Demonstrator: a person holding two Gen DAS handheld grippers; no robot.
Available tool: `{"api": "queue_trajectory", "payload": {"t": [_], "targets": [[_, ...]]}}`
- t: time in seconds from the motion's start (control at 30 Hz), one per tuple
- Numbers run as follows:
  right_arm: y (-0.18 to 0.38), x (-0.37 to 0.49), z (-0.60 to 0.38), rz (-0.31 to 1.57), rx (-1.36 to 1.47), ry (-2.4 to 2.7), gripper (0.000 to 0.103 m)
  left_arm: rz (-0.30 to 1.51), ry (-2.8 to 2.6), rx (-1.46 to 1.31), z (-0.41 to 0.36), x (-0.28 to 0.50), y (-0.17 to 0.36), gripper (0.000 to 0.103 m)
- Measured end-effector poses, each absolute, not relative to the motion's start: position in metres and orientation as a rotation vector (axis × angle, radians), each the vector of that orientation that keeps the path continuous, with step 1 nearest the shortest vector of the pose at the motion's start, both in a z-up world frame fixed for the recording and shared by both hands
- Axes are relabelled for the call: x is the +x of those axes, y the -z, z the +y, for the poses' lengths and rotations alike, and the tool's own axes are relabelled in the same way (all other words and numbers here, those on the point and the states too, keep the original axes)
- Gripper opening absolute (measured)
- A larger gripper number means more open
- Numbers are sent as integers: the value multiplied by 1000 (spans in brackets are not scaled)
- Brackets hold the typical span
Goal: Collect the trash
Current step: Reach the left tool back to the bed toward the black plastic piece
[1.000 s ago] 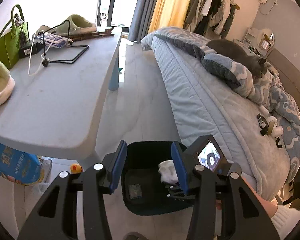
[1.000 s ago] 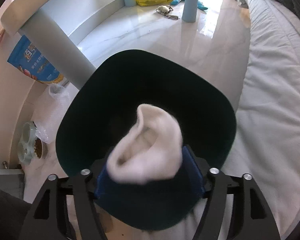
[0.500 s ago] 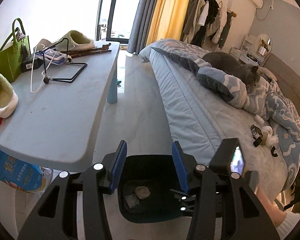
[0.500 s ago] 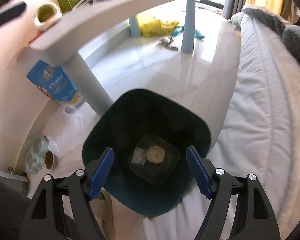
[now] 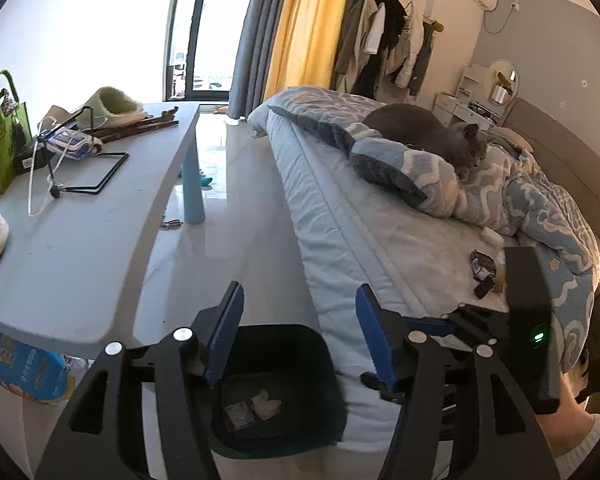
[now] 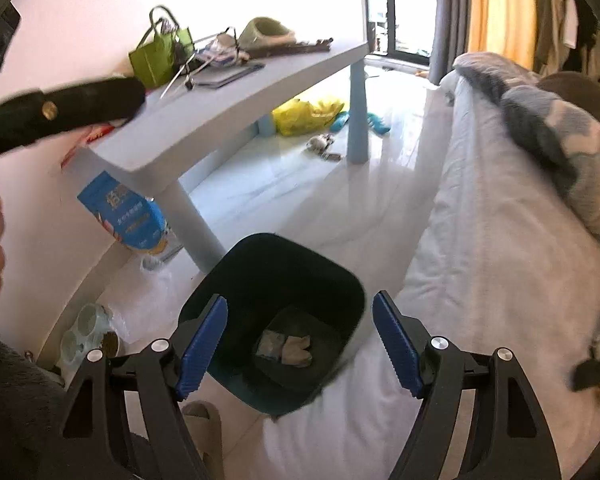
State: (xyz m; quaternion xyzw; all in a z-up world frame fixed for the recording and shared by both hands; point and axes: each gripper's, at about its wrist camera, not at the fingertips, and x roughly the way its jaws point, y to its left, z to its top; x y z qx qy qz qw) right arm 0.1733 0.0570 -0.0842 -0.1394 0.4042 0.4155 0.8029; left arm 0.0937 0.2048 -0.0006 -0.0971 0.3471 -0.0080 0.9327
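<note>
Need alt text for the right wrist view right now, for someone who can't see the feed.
The open, empty right gripper hangs over a dark bin on the floor between a bed and a table, with two crumpled scraps at the bin's bottom. The left gripper crosses the upper left.

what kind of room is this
Most likely a lived-in bedroom: a bed with a rumpled blue quilt and a grey cat on it, coats hanging on a rack, and a low table beside a dark trash bin.
</note>
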Motion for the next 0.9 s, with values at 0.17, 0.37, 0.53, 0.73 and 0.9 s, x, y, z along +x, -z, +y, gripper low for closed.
{"api": "queue_trajectory", "payload": {"t": [0.17,0.37,0.53,0.73,0.9], "targets": [[73,176,25,814,-287,-870,76,716,58,-201,180,103,3,68],[63,183,-8,773,-282,-835,76,710,115,-188,148,113,4,70],[60,190,-45,755,-250,-795,76,709,144,-173,126,120,7,72],[53,195,-85,727,-219,-746,76,714,206,-187,101,129,11,75],[51,199,-121,715,-190,-707,76,729,241,-158,71,137,17,76]]}}
